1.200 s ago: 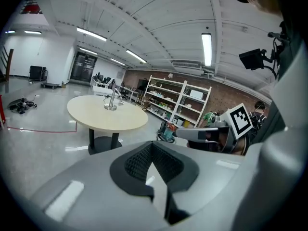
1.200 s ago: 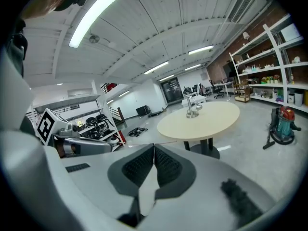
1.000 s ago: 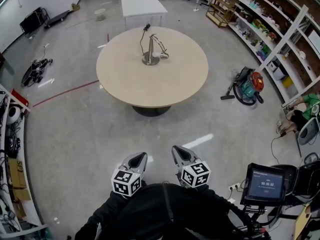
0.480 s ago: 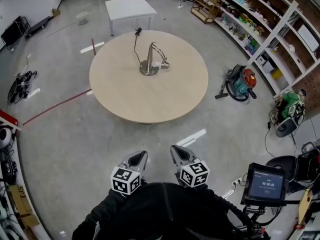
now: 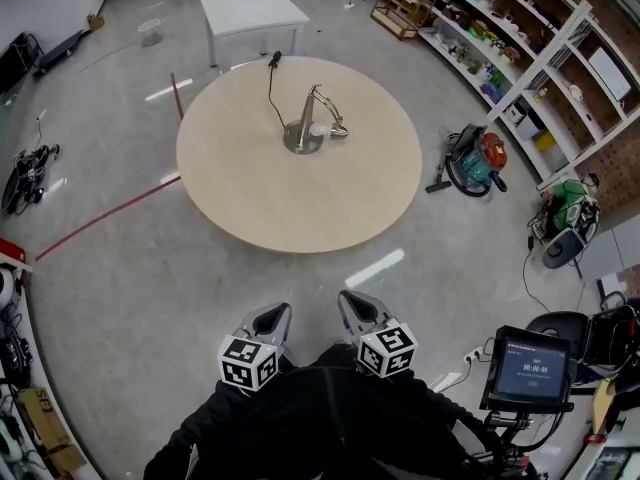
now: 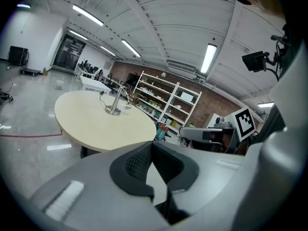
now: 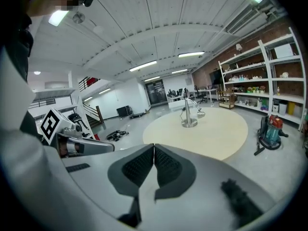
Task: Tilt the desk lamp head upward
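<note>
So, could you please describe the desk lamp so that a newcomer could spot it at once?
Find the big round pale table in the middle of the grey floor. The desk lamp stands on its far half: a silvery round base, a post and a bent arm. Only it and its black cord sit on that table.

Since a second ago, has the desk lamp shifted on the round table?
No. The desk lamp stands where it did, just beyond the round table middle.
</note>
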